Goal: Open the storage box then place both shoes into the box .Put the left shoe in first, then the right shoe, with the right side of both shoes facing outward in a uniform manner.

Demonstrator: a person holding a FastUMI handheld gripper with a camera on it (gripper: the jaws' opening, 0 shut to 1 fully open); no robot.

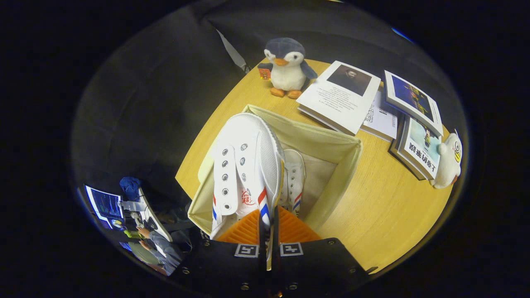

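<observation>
My gripper (269, 221) is shut on a white canvas shoe (244, 165) with red and blue stripes, pinching its side wall between both fingers. The shoe hangs toe-away over the open cream fabric storage box (331, 140) on the wooden table. A second white shoe (294, 176) with the same stripes lies inside the box, just to the right of the held one and lower down. The held shoe hides the left part of the box's inside.
A plush penguin (285, 66) stands beyond the box. Several books (343, 97) lie to the right, with a white plush toy (449, 159) at their end. The table's left edge (215, 116) runs close beside the box. A person sits at a screen (105, 205) below.
</observation>
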